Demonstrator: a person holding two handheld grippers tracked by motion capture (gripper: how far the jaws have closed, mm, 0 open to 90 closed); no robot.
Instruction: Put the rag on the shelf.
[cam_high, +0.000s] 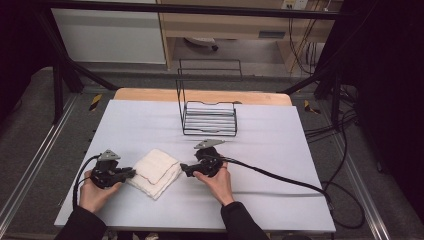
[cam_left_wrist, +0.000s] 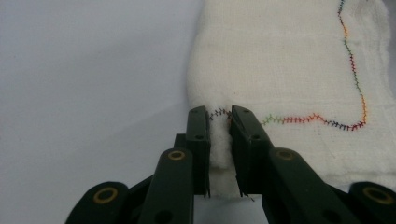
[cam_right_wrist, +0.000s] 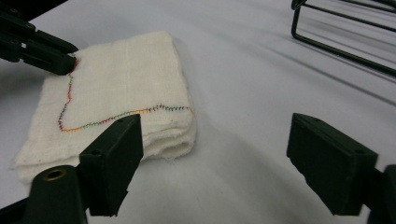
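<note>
Folded white cloth (cam_high: 154, 172) with multicolour stitched edging lies flat on the white table sheet (cam_high: 125, 125), nearer the person than the black wire rack (cam_high: 209, 118) and a bit to its left. Rack sits well apart from the cloth, toward the table's far edge; nothing in it, tall wire back standing up behind. Left gripper (cam_high: 131, 173) at the cloth's left corner, jaws clamped together on a pinch of cloth edge; the left gripper view (cam_left_wrist: 219, 135) shows fabric squeezed between them right at the stitching. Right gripper (cam_high: 184, 170) just beside the cloth's right side, jaws spread wide apart, holding nothing; one jaw overlaps the cloth's near edge in the right gripper view (cam_right_wrist: 212, 158). Rack corner (cam_right_wrist: 345, 32) at that view's top right.
</note>
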